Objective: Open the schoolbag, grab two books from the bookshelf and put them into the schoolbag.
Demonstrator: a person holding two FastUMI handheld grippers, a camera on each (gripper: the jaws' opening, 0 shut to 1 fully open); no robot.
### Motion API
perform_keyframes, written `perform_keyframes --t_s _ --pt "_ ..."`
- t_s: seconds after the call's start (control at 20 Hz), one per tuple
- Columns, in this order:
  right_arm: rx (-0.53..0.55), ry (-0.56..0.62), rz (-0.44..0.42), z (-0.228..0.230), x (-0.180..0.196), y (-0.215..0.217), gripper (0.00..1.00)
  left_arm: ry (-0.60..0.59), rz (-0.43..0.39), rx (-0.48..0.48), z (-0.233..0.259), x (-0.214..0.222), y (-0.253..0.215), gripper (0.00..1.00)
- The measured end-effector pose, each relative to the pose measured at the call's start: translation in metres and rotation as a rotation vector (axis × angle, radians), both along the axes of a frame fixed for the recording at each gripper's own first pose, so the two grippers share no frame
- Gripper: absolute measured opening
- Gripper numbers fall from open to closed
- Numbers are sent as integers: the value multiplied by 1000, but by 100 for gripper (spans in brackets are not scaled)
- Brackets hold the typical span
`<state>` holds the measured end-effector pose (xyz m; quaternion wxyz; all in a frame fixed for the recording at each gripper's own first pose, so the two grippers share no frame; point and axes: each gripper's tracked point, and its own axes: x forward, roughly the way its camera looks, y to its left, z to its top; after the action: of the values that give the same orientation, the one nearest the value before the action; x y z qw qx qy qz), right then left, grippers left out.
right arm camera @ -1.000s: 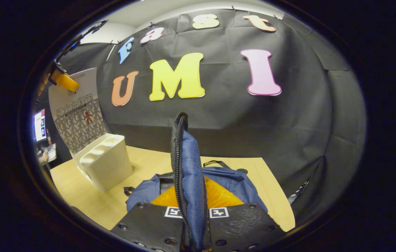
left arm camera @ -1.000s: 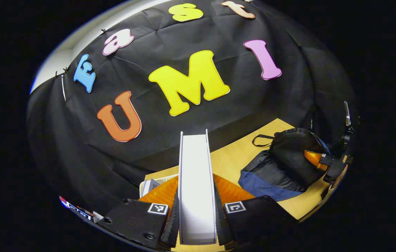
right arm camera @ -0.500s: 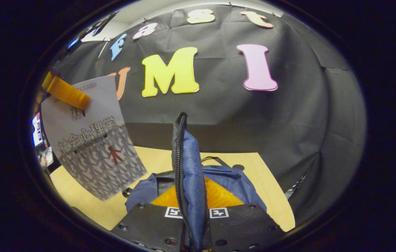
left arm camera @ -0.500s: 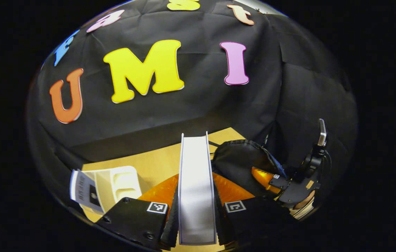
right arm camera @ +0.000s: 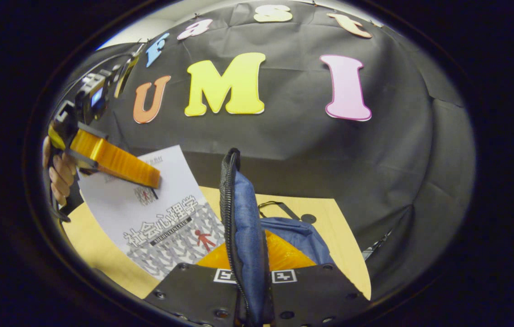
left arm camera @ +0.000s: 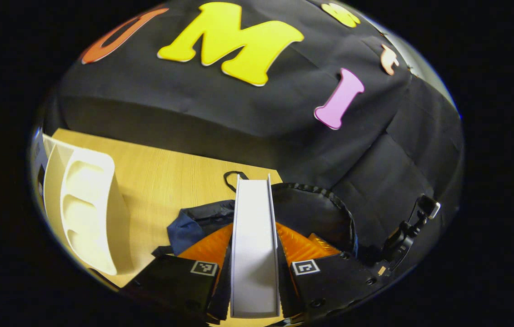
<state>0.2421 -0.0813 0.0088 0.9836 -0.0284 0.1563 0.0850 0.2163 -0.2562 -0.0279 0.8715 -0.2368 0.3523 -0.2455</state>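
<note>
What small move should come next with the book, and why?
Probably lower the book into the schoolbag. The left hand-held gripper clamps it just above the opening, and the right hand-held gripper holds the zipper flap up, so the mouth looks open.

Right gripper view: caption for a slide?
Right claw holds the bag flap up while the left claw brings a book over.

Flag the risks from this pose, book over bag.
1. The white-covered paperback book, clamped by the left claw, may snag the blue fabric schoolbag's zipper edge.
2. The right claw pinches only that flap; it may slip, and the opening could close.
</note>
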Motion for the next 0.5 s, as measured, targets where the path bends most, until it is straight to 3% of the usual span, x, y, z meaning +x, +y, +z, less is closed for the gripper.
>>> perform_keyframes --t_s 0.1,0.15,0.3,0.5 --pt "-5 3 -7 9 4 -1 8 49 48 -87 -13 3 11 50" --pt "-11 9 -5 11 6 0 8 67 69 -121 -16 3 14 46" --pt "-39 21 -7 18 12 3 8 84 139 -250 -22 9 22 46" --pt "-105 15 17 33 11 22 8 118 170 -397 -35 9 9 45"
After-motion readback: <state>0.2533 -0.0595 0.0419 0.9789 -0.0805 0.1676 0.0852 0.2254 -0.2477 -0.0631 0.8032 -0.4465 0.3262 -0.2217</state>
